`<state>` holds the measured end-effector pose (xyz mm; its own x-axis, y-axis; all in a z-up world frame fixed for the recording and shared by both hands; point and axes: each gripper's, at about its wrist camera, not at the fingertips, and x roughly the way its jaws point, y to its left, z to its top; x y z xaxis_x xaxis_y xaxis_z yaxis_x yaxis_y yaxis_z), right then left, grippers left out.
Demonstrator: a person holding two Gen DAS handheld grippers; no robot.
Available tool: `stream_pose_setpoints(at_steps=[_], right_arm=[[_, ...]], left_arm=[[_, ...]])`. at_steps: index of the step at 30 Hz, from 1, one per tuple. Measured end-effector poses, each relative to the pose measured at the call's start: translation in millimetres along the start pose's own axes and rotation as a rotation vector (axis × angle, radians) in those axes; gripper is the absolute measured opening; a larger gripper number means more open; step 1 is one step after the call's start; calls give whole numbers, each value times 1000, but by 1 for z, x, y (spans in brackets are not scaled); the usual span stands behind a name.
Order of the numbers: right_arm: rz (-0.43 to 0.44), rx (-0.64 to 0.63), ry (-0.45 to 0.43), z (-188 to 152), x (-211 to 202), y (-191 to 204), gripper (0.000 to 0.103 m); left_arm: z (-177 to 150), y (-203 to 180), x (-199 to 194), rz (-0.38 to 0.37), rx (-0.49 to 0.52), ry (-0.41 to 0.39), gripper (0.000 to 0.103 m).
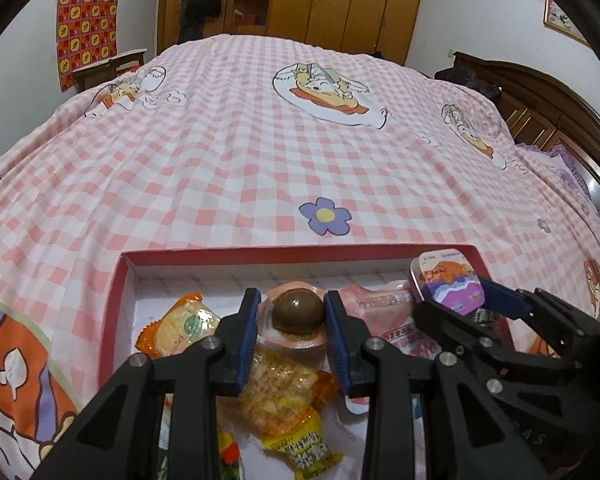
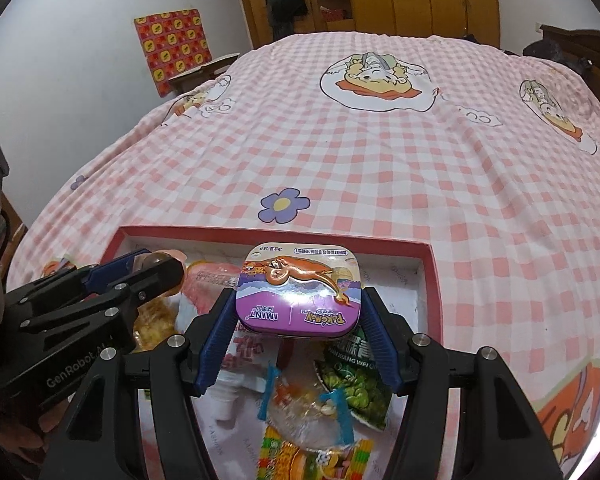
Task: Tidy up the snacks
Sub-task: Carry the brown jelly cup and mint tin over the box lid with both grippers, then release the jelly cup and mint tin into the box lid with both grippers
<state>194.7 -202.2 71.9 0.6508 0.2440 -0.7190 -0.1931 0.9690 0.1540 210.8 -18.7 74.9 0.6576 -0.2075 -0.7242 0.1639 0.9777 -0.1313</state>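
Both right gripper (image 2: pixel 298 312) fingers clamp the mint tin (image 2: pixel 298 292)

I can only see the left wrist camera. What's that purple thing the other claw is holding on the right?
Observer: A purple mint tin. The right claw pinches it on both sides, and its lid says Pokemon.
Operator: Is anything under it?
Observer: Yes, a green pea packet lies in the red box below the tin.
Operator: Any candy?
Observer: A clear wrapper with blue ends lies beside the peas.
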Motion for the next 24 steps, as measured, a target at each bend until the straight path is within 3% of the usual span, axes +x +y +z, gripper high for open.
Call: stream_pose_setpoints(at_steps=[11, 19, 24], right_arm=[[7, -8, -16, 1, 5, 1, 63], [-6, -4, -48, 0, -8, 0, 66], [-2, 1, -69, -2, -21, 1, 70]], left_arm=[[-2, -2, -1, -3, 9, -3, 39], [-3, -3, -20, 27, 18, -29, 59], [-8, -4, -35, 34, 9, -45, 64]])
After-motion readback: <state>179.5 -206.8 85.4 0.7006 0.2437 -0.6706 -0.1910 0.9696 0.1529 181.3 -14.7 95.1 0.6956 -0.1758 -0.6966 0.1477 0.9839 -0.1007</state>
